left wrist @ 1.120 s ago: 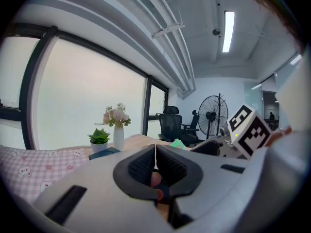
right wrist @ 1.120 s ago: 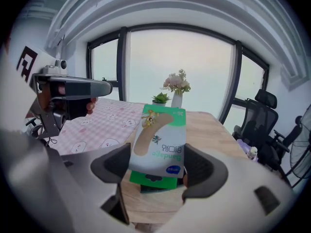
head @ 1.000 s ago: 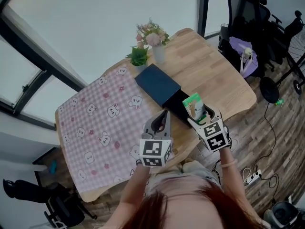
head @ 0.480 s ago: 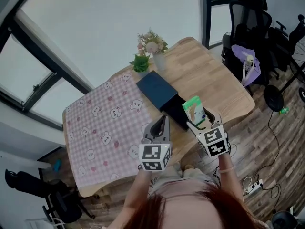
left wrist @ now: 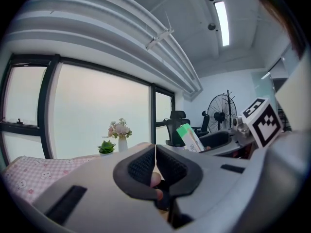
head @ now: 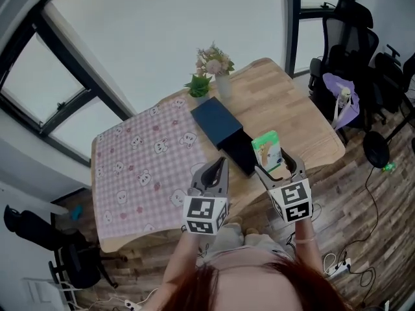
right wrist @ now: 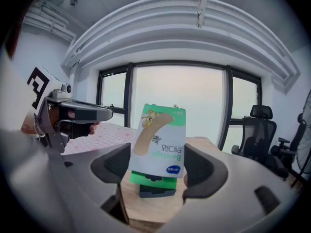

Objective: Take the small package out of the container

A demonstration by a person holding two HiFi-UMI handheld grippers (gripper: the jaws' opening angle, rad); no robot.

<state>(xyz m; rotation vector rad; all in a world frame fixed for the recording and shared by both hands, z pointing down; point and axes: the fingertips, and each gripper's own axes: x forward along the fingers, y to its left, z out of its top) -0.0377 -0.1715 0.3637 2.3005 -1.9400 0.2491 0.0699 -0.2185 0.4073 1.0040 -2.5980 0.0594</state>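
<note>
A small green and white bandage package is held upright between the jaws of my right gripper, lifted above the table's front edge. The dark blue container lies on the wooden table, its open drawer end towards me and below the package. My left gripper hovers left of the container's open end with its pads pressed together and nothing between them. The package and the right gripper also show at the right of the left gripper view.
A pink checked cloth with bear prints covers the table's left half. A vase of flowers and a small green plant stand at the far edge behind the container. Office chairs and a fan stand to the right, off the table.
Both grippers have risen a little and pulled back from the container, the package still in the right one. The head view has widened as the person draws back.
</note>
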